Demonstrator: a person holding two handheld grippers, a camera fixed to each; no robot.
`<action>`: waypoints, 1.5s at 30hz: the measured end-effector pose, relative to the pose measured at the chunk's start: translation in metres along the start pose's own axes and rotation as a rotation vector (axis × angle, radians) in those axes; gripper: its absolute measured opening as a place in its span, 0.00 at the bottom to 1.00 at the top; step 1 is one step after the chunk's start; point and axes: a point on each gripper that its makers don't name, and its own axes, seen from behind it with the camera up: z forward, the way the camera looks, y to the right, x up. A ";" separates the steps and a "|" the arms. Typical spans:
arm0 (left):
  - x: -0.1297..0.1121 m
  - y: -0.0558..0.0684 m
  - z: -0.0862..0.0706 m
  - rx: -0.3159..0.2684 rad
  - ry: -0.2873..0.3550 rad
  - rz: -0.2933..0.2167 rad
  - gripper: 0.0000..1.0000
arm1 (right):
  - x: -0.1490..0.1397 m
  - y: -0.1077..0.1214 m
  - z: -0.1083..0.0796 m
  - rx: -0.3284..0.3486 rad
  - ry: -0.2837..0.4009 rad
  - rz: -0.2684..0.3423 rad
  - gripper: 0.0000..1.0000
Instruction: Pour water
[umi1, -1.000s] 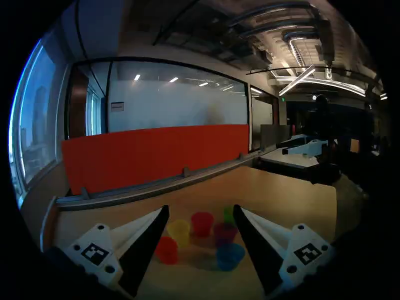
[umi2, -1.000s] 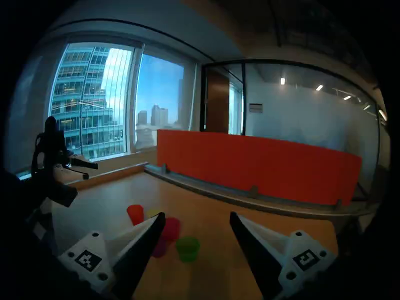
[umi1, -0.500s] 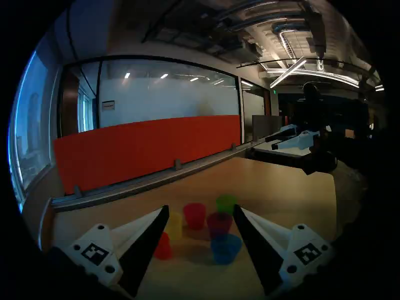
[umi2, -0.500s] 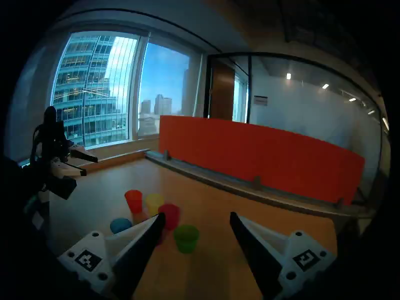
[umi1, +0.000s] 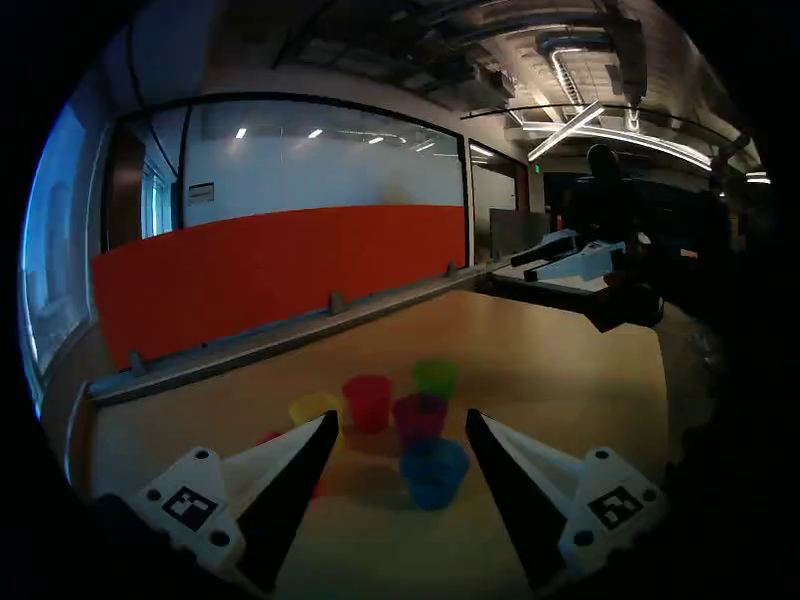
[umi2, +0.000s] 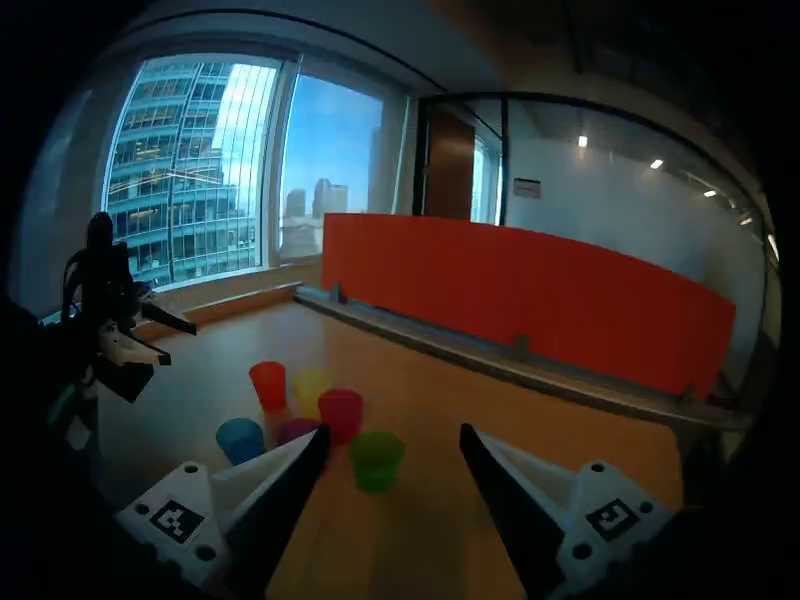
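Several small plastic cups stand clustered on a wooden table (umi1: 560, 380). In the left gripper view, a blue cup (umi1: 433, 472) is nearest, with a magenta cup (umi1: 420, 415), a red cup (umi1: 368, 401), a green cup (umi1: 435, 377) and a yellow cup (umi1: 314, 409) behind it. My left gripper (umi1: 400, 416) hangs open above and short of them, holding nothing. In the right gripper view, the green cup (umi2: 377, 459) is nearest, and the blue cup (umi2: 240, 439) and an orange-red cup (umi2: 268, 384) lie further left. My right gripper (umi2: 393, 431) is open with nothing in it.
An orange partition (umi2: 540, 295) on a metal rail runs along the table's far edge. Large windows (umi2: 190, 170) stand beyond it. The other gripper, in a hand, shows at the right (umi1: 575, 263) of the left gripper view and at the left (umi2: 125, 345) of the right gripper view.
In both views the cups have risen in the picture and stand further out from between the fingers. The blue and purple cups have come into the right gripper view. Both grippers stay open.
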 end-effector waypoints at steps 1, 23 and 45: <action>-0.004 0.001 0.002 -0.004 -0.007 0.002 0.95 | -0.002 0.000 0.001 0.001 -0.003 -0.001 1.00; -0.082 0.027 0.034 -0.090 -0.194 0.037 0.95 | -0.028 -0.006 0.030 0.029 -0.047 -0.004 1.00; -0.135 0.037 0.074 -0.161 -0.383 0.068 0.95 | -0.035 -0.001 0.063 0.054 -0.069 -0.009 1.00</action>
